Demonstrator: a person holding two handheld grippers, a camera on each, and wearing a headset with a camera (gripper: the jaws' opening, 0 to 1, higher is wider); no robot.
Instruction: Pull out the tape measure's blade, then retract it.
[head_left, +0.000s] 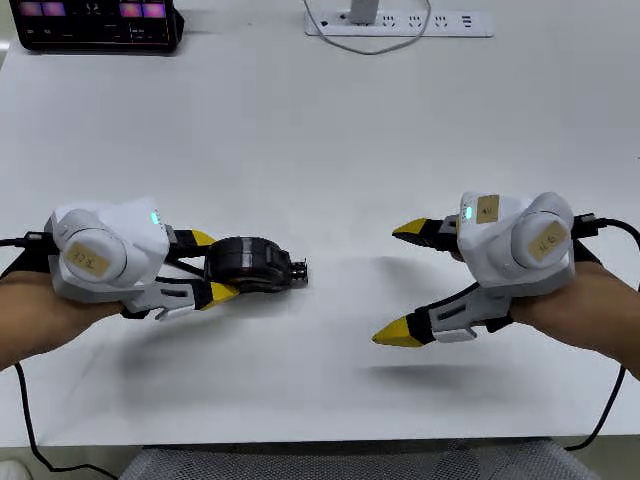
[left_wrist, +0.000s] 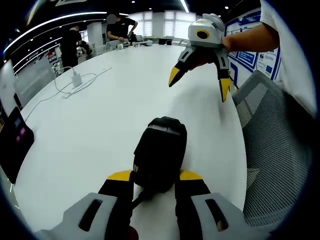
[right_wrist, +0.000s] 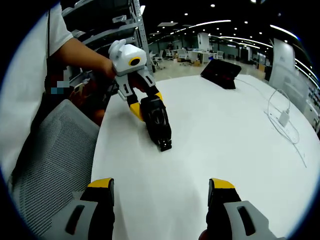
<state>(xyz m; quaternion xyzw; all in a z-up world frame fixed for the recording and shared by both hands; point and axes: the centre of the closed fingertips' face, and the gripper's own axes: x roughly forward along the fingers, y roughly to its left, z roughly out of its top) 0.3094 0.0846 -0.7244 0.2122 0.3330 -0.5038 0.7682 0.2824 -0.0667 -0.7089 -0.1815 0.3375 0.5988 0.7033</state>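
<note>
head cam overhead; l/r cams face each other, sharing tape measure (head_left: 250, 264).

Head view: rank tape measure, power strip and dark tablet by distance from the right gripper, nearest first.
1. tape measure: to the left of the right gripper, held in the left gripper.
2. power strip: far off, straight ahead.
3. dark tablet: far off, ahead and well to the left.

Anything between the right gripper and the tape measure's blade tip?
Nothing visible: bare table lies between the open right gripper and the tape measure, held in the left gripper, its blade tip pointing that way.
</note>
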